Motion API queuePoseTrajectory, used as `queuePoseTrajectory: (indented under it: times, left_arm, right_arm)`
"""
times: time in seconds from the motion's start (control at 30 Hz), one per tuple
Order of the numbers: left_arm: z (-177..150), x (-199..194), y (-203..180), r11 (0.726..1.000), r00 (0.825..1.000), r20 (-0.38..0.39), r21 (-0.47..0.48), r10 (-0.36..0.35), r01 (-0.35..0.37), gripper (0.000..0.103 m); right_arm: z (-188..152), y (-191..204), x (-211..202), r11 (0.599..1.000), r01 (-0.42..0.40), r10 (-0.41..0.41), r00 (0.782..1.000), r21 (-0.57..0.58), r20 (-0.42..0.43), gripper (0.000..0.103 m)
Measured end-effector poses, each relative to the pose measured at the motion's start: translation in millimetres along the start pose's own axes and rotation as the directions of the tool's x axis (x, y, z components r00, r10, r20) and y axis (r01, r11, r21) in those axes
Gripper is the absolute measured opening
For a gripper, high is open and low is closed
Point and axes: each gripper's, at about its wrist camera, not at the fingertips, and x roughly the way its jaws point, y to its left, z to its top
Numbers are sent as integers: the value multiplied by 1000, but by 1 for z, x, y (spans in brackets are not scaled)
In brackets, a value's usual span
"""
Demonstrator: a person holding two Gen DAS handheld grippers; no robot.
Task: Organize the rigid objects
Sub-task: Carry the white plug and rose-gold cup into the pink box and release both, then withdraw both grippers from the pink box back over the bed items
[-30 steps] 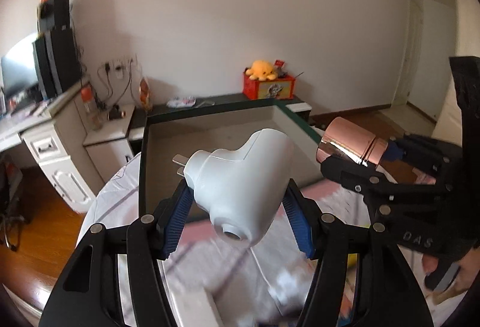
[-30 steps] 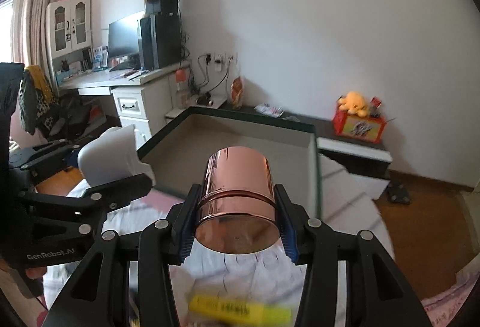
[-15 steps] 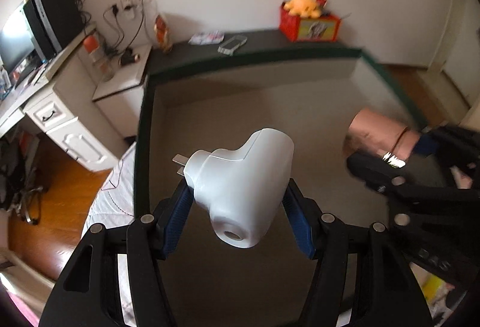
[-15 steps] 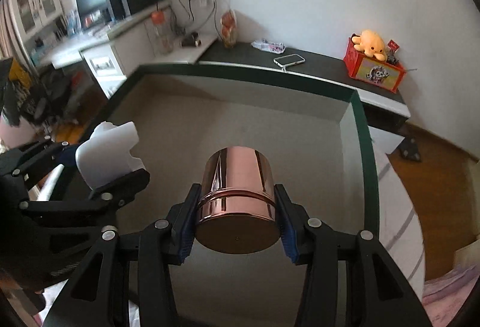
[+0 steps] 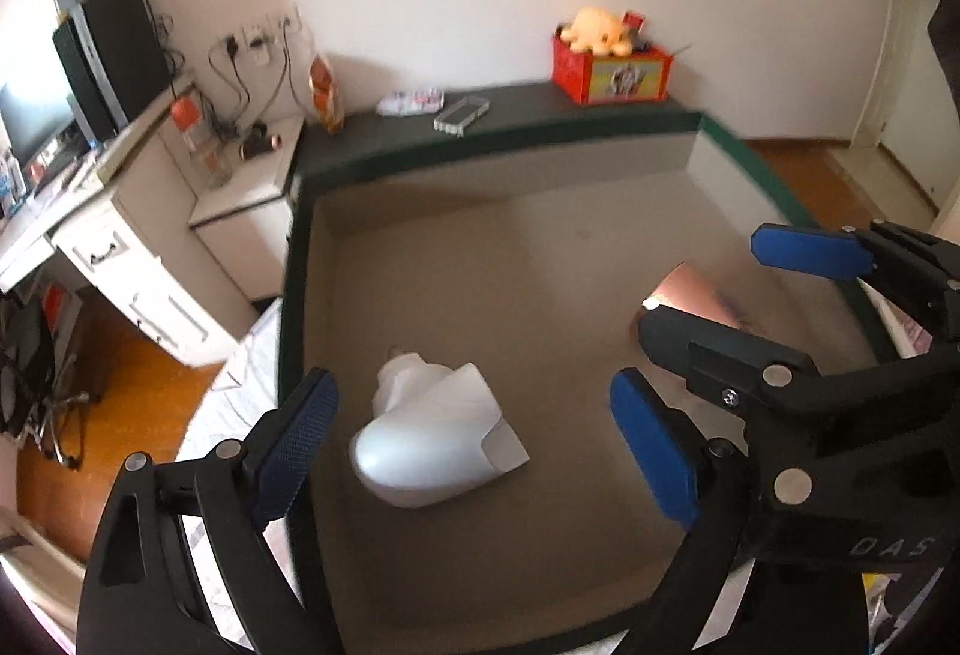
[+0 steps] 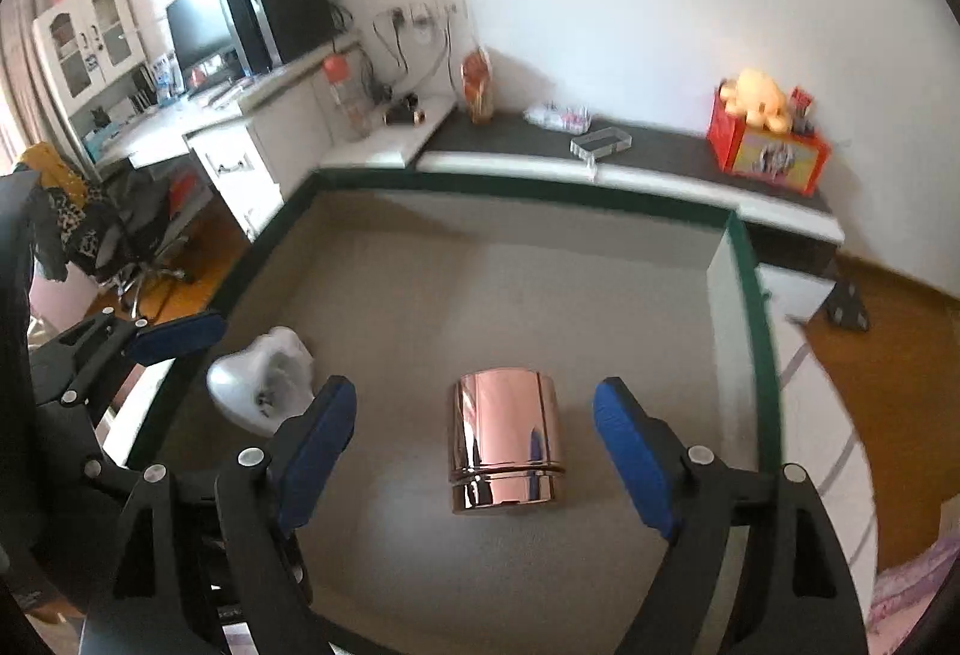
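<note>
- While both grippers hang over the green-rimmed box, plenty gets cut off: the left wrist view only catches a slice of the copper canister, since the right gripper's near finger covers most of it and the rest is smeared with blur.
- Left gripper: jaws have just been opening and now stand wide apart, blue pads clear on both sides of the white plastic piece. It lies loose on the box floor near the left wall, between the pads but not touched by either.
- Right gripper, from its own camera: same deal, jaws just opened up, wide apart. The copper canister lies on its side on the floor between the pads, not touching them.
- From the right wrist view the white plastic piece is partly hidden behind the left gripper and the right one's own finger.
- Can't say what that white thing really is; a stub at its far end is too blurry.
- Readable writing: just "DAS" embossed on the right gripper's black body, cut off by the frame edge.
- The red box on the ledge behind has a picture on it, with a yellow plush toy on top; its print is too small to read.
</note>
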Motion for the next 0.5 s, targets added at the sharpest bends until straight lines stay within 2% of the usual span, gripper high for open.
queuePoseTrajectory:
  times: [0.2, 0.37, 0.5]
  left_arm:
    - [-10, -54, 5, 1000, 995, 98, -14, -4, 6, 101]
    - [-35, -108, 5, 999, 977, 211, -15, 43, -41, 103]
    - [-61, -141, 0, 999, 966, 256, 12, 44, -48, 103]
  right_arm:
    - [-4, 4, -42, 999, 42, -42, 997, -6, 67, 83]
    - [-21, 5, -83, 999, 48, -47, 990, -3, 133, 83]
    - [-44, 13, -115, 998, 49, -41, 986, -46, 161, 83]
